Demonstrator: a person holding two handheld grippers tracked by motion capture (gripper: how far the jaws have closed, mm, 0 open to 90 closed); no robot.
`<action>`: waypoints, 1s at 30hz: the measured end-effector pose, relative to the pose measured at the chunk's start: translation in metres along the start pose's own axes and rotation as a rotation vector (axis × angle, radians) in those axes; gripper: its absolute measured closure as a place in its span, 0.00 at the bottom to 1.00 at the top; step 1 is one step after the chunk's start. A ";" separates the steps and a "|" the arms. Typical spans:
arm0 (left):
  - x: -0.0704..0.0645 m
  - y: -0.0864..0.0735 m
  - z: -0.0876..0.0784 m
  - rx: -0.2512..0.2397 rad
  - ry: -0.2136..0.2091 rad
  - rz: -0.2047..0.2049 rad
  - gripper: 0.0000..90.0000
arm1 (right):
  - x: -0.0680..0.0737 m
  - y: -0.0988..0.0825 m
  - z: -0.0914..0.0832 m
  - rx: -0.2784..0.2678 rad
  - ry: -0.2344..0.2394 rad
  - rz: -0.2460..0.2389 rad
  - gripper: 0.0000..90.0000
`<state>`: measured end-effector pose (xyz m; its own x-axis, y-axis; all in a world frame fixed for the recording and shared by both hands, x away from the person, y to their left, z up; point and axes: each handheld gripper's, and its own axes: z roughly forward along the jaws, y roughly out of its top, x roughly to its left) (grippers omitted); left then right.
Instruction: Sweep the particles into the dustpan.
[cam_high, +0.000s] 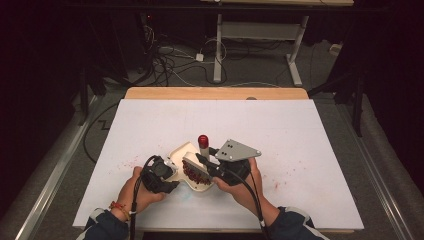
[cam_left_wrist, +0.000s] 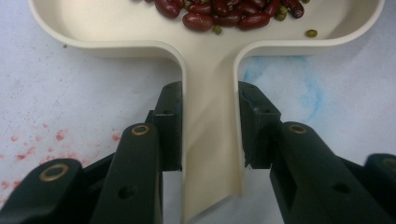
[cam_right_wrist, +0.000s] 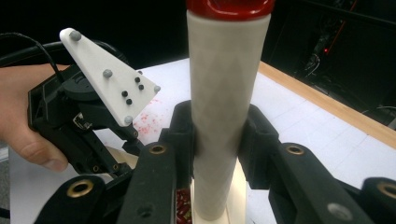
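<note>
A cream scoop-shaped tray (cam_left_wrist: 210, 116) with a raised rim and a narrow handle lay near the middle of the near half of the table (cam_high: 300, 130). A white tube (cam_right_wrist: 224, 107) with a glossy red cap (cam_high: 203, 139) stood almost upright over the tray's right side, its lower end down at the tray.

The left gripper (cam_left_wrist: 210, 126) came in from the near left, held in the person's left hand (cam_high: 137, 192), which rested low on the table. Its jaws were closed narrow on the tray's handle, one pad pressed to each side wall. The right gripper (cam_right_wrist: 219, 135), in the right hand (cam_high: 245, 187), reached in from the near right with its grey three-cornered plate (cam_high: 239, 149) on top. Its jaws clamped the tube partway up its white body, below the cap. In the right gripper view the left gripper showed farther off at the left, with the left hand wrapped round its body.

The tray held a heap of dark red beans (cam_left_wrist: 224, 14) in its wide part, with a few small green beans (cam_left_wrist: 311, 33) among and beside them. Red specks (cam_left_wrist: 42, 140) dotted the white table to the left of the tray, and a pale blue smear (cam_left_wrist: 299, 88) lay just beside the handle.
</note>
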<state>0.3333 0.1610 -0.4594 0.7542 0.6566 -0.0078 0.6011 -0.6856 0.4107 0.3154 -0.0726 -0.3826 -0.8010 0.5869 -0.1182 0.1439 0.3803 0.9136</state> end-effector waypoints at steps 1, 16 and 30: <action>0.000 0.000 0.000 0.000 -0.001 0.000 0.71 | -0.001 0.000 -0.001 0.000 -0.001 0.000 0.78; 0.000 0.000 0.001 0.000 0.000 -0.003 0.71 | -0.014 0.008 -0.016 -0.033 -0.023 0.010 0.78; 0.000 0.000 0.003 0.004 0.001 -0.003 0.71 | -0.029 0.011 -0.034 -0.046 -0.033 0.020 0.78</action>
<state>0.3340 0.1603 -0.4625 0.7519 0.6592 -0.0082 0.6048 -0.6848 0.4066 0.3203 -0.1100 -0.3553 -0.7782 0.6180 -0.1118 0.1322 0.3353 0.9328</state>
